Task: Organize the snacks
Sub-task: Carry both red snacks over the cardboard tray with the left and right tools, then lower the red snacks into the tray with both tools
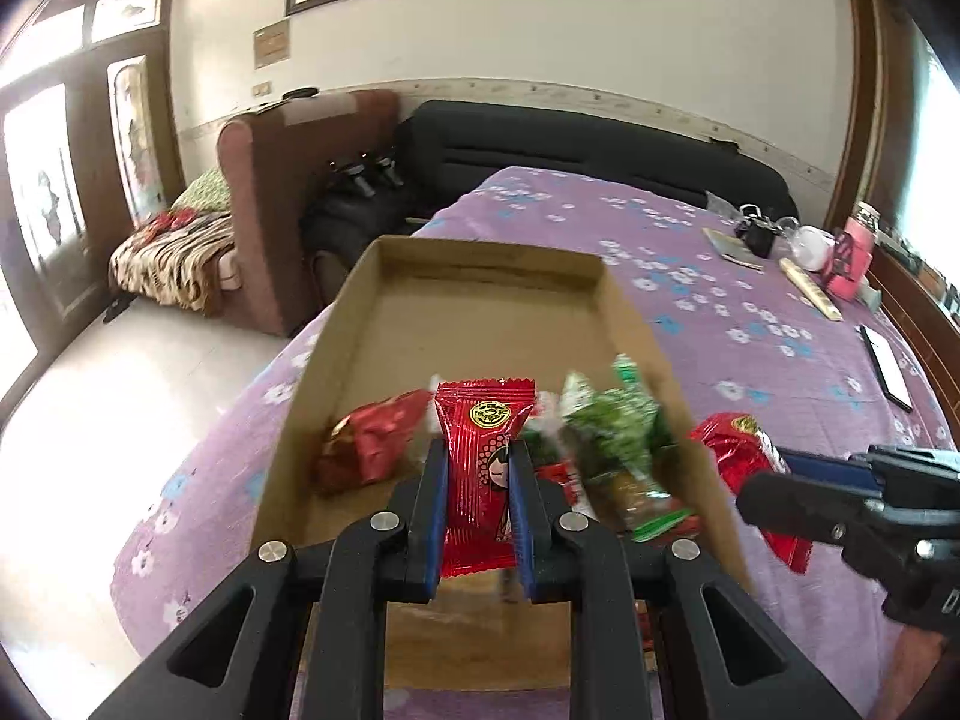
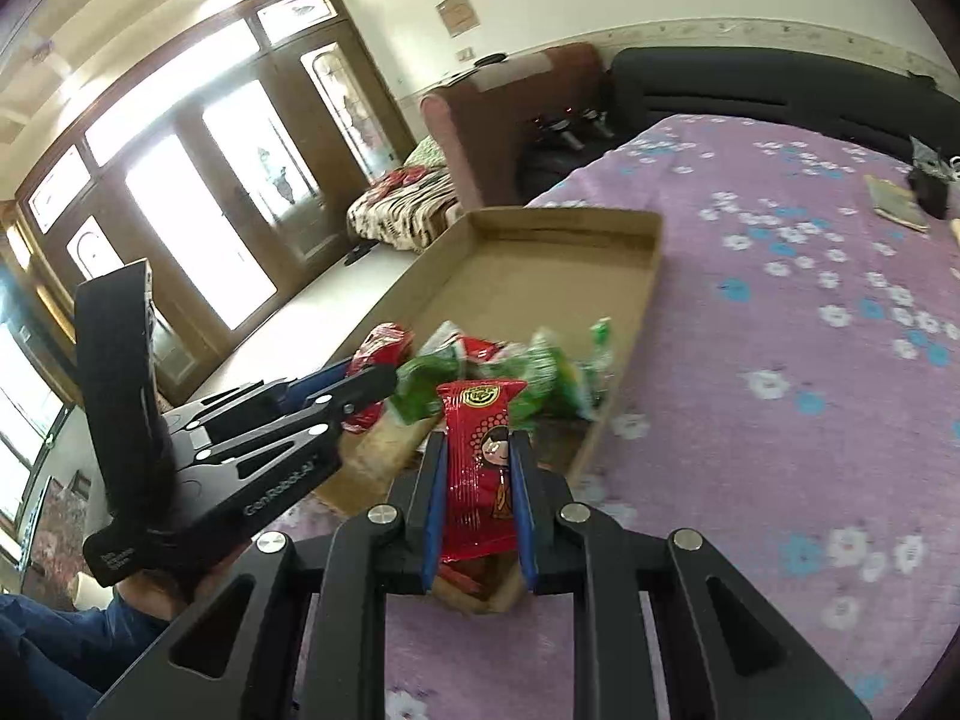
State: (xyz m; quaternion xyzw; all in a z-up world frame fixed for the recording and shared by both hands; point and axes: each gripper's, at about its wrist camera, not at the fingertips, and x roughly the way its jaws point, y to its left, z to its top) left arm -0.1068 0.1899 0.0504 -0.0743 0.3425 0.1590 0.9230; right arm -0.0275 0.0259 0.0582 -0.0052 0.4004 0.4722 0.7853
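Observation:
A shallow cardboard tray (image 1: 492, 276) lies on the purple flowered bedspread; it also shows in the right wrist view (image 2: 654, 252). Its near end holds a red packet (image 1: 372, 444) and green packets (image 1: 618, 432). My left gripper (image 1: 478, 450) is shut on a red snack packet (image 1: 480, 480) with a cartoon girl, held over the tray's near end. My right gripper (image 2: 478, 444) is shut on a like red packet (image 2: 477, 480), above the tray's near right corner. The right gripper also shows at the right of the left wrist view (image 1: 780, 468).
The bedspread (image 2: 780, 360) stretches to the right. A phone (image 1: 888, 369), a pink box (image 1: 849, 264), a book (image 1: 732, 246) and small clutter lie at its far right. A brown armchair (image 1: 282, 192) and a black headboard (image 1: 600, 144) stand behind.

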